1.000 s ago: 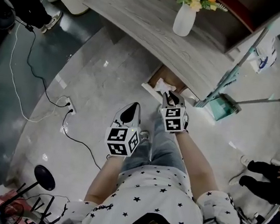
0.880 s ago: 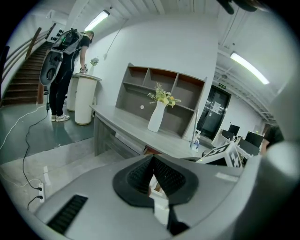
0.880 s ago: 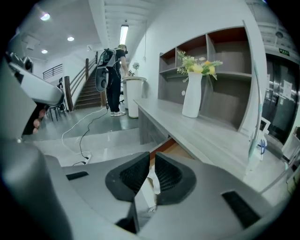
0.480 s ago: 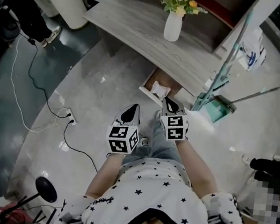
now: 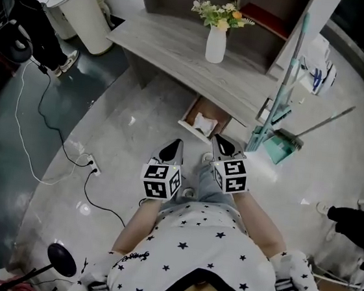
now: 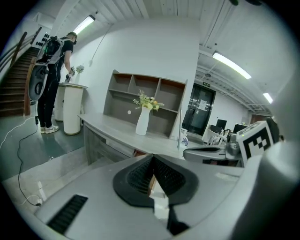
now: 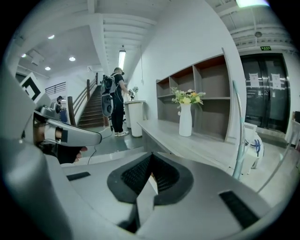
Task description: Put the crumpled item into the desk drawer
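Lying in the pulled-out drawer, about midway between its walls, is the crumpled item. It is white and probably tissue, though it shows too small to be sure. The drawer juts from under the front edge of the grey desk, and a white vase of flowers stands on the desk top nearer the back edge. Neither tong touches the item. The right gripper hangs just short of the drawer's front, jaws pressed together on nothing. The left gripper floats beside it (further from the drawer), its jaws likewise together and empty. A teal dustpan rests on the floor near the desk's right end.
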